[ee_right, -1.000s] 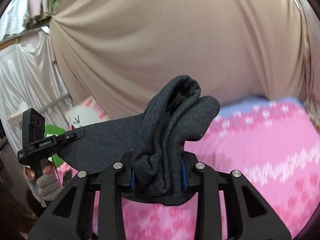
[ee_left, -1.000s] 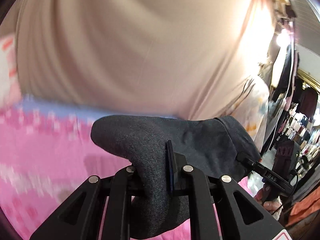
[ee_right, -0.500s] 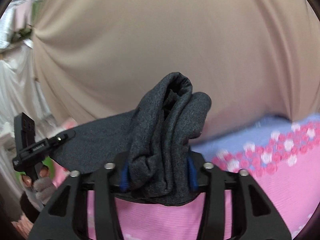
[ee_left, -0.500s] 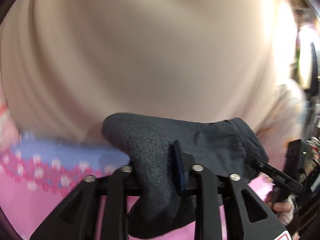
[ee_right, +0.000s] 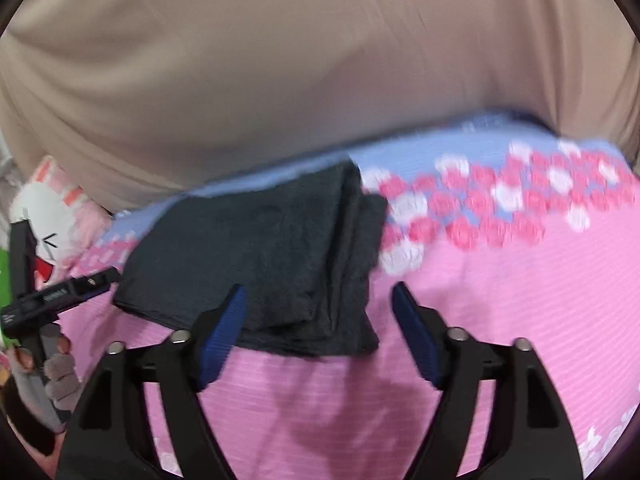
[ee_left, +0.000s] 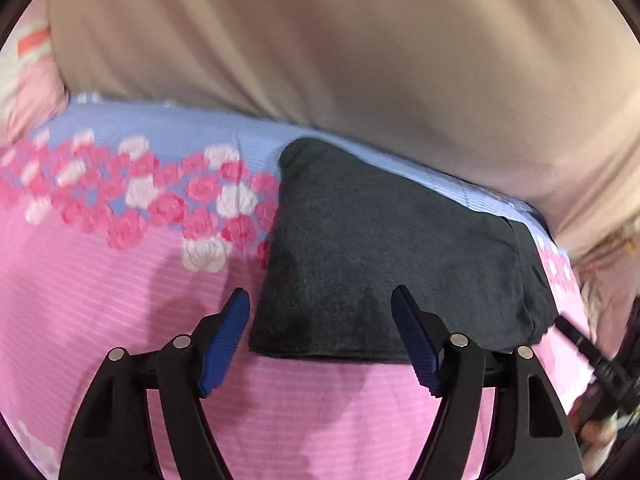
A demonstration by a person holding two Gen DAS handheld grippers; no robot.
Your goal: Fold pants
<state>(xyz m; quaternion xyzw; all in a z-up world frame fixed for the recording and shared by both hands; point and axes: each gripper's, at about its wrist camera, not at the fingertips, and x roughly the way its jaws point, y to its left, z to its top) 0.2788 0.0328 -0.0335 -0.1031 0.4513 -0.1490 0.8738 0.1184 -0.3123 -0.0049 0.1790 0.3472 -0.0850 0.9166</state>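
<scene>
The dark grey pants [ee_left: 384,256] lie folded into a thick rectangle on the pink flowered bedspread [ee_left: 120,280]. My left gripper [ee_left: 320,304] is open and empty, just in front of the bundle's near left corner. In the right wrist view the pants [ee_right: 264,256] show stacked layers at their right edge. My right gripper [ee_right: 318,300] is open and empty, at the bundle's near right corner. The left gripper also shows in the right wrist view [ee_right: 56,300], held in a gloved hand.
A beige fabric wall [ee_left: 340,48] rises behind the bed. A white and pink plush toy [ee_right: 44,224] sits at the bed's left end. The bedspread has a blue band [ee_right: 460,140] with roses along the far edge.
Both grippers held the pants up in the air, shut on the cloth. Now the pants lie flat on the bed, and both grippers have opened and drawn back.
</scene>
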